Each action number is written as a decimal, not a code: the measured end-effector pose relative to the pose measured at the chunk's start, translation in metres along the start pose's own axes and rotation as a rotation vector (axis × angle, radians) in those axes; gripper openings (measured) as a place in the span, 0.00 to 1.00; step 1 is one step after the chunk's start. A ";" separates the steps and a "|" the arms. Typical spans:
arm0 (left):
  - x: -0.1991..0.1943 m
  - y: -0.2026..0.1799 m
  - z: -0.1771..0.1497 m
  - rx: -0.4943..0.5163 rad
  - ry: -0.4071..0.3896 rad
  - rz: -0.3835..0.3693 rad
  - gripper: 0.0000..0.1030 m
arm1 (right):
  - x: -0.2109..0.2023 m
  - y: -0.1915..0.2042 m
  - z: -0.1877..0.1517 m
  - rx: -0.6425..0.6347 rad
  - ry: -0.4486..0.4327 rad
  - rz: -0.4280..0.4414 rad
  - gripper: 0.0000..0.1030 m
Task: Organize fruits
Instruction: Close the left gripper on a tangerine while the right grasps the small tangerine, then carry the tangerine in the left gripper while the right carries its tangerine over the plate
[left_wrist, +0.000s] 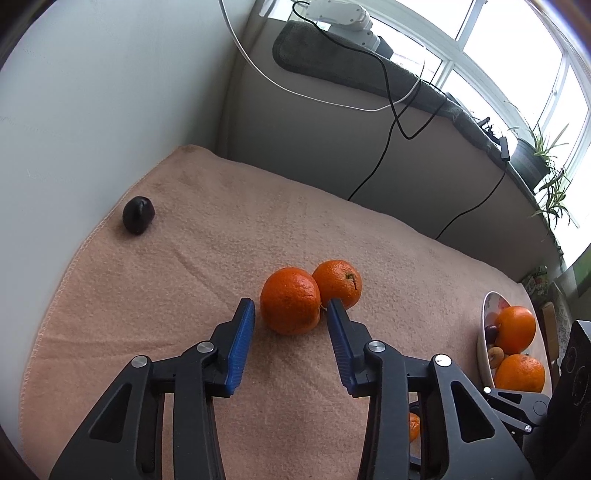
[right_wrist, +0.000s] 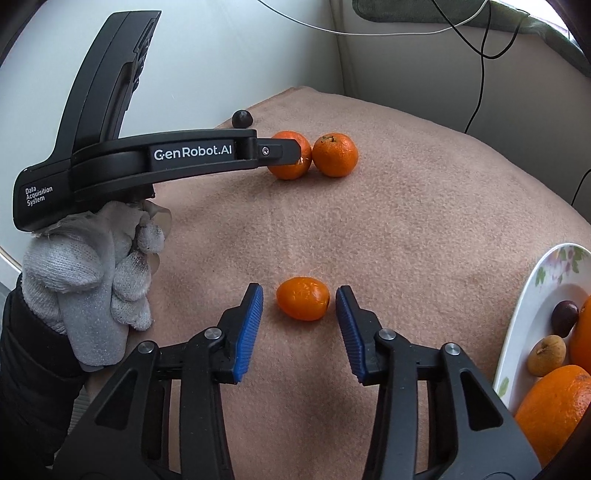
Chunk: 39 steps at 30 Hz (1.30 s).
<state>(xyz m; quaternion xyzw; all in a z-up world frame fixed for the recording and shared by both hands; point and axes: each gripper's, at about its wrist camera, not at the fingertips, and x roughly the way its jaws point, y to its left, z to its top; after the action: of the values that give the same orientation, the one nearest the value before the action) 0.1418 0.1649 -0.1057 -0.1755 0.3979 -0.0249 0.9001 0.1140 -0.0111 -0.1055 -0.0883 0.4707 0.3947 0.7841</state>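
My right claw (right_wrist: 299, 301) points down at the peach-coloured blanket (right_wrist: 406, 229), its blue pads (right_wrist: 251, 328) standing narrow on either side of a small tangerine (right_wrist: 303, 298) that lies between them; a thin gap shows on each side, so the pads are not pressing on it. Just off to the right of that claw sits the white flowered plate (right_wrist: 532, 288), already holding two big oranges (right_wrist: 554, 402), a dark plum (right_wrist: 564, 317) and a small brownish fruit (right_wrist: 546, 355). My left claw (left_wrist: 291, 315) reaches further up the blanket, gripped by my gloved hand (right_wrist: 92, 273), and it too stands narrow but not clamped: its tips flank the nearer orange (left_wrist: 290, 301) of a pair, the right tip wedged at the seam where that fruit touches the second orange (left_wrist: 338, 282) behind it. I cannot tell whether that right tip is touching the peel; the left pad stands clear of it. Further off, near the blanket's far left edge by the wall, a lone dark plum (left_wrist: 137, 215) lies well apart from everything else. Beyond the blanket, black and white cables (left_wrist: 391, 110) hang down the wall below a windowsill with a grey cloth (left_wrist: 332, 62) and potted plants (left_wrist: 543, 155).
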 end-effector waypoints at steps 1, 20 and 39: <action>0.002 0.001 0.000 -0.004 0.005 -0.006 0.33 | 0.000 0.000 0.000 -0.003 0.001 -0.003 0.41; -0.011 -0.002 -0.007 -0.002 -0.028 0.007 0.29 | -0.008 -0.002 -0.002 0.005 -0.028 -0.013 0.29; -0.056 -0.039 -0.019 0.038 -0.092 -0.061 0.29 | -0.082 -0.022 -0.013 0.056 -0.164 -0.029 0.29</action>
<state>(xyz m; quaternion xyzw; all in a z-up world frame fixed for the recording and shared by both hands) 0.0936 0.1328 -0.0643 -0.1716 0.3499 -0.0517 0.9195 0.1008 -0.0765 -0.0519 -0.0407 0.4143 0.3761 0.8278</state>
